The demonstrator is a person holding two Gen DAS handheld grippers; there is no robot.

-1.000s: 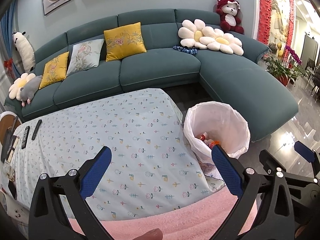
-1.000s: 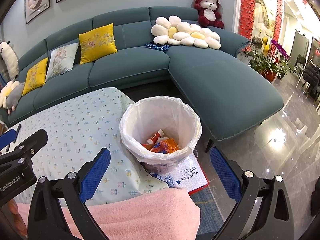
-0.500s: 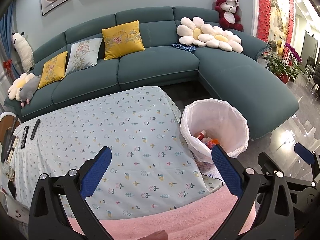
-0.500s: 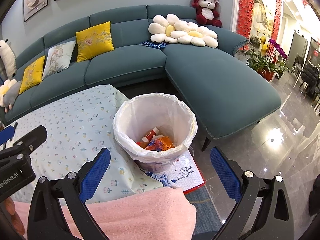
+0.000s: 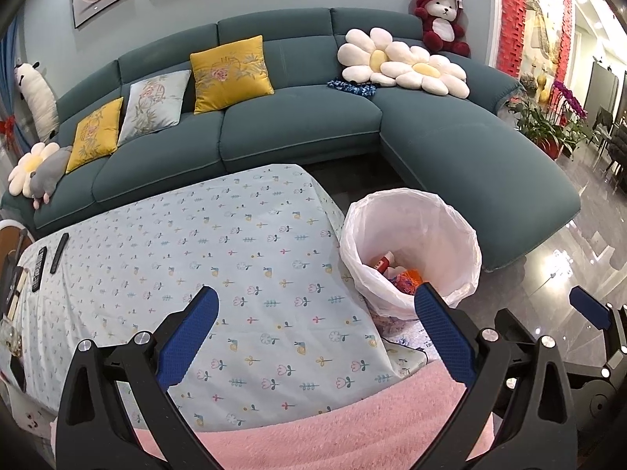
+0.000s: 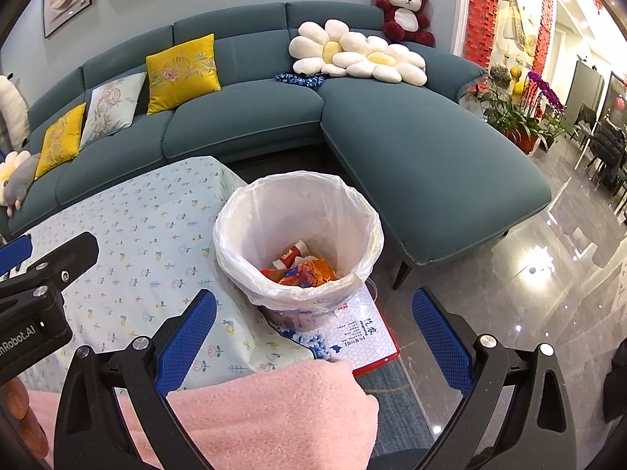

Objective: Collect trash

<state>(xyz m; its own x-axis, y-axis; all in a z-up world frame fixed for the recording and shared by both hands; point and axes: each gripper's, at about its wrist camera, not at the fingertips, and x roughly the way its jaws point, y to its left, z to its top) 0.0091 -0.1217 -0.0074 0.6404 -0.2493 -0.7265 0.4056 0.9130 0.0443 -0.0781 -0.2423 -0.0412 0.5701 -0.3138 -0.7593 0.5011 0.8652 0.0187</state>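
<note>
A bin lined with a white bag [image 6: 298,235] stands on the floor at the right end of the table; it also shows in the left wrist view [image 5: 411,243]. Orange and red wrappers [image 6: 305,268] lie inside it. My left gripper [image 5: 313,313] is open and empty above the flowered tablecloth [image 5: 176,258]. My right gripper [image 6: 313,313] is open and empty, just in front of the bin, above the floor and a printed box [image 6: 352,337] under the bin. The left gripper's body [image 6: 39,286] shows at the left of the right wrist view.
A teal corner sofa [image 5: 305,125] with cushions and a red plush bear [image 5: 441,19] curves behind the table. Two remotes [image 5: 49,260] lie at the table's far left. A pink fleece cloth [image 6: 266,419] lies under both grippers. Potted plants [image 6: 513,113] stand on the glossy floor.
Both grippers have pulled back and risen slightly; the bin and the table sit a little lower and farther in view. Both stay open and empty.
</note>
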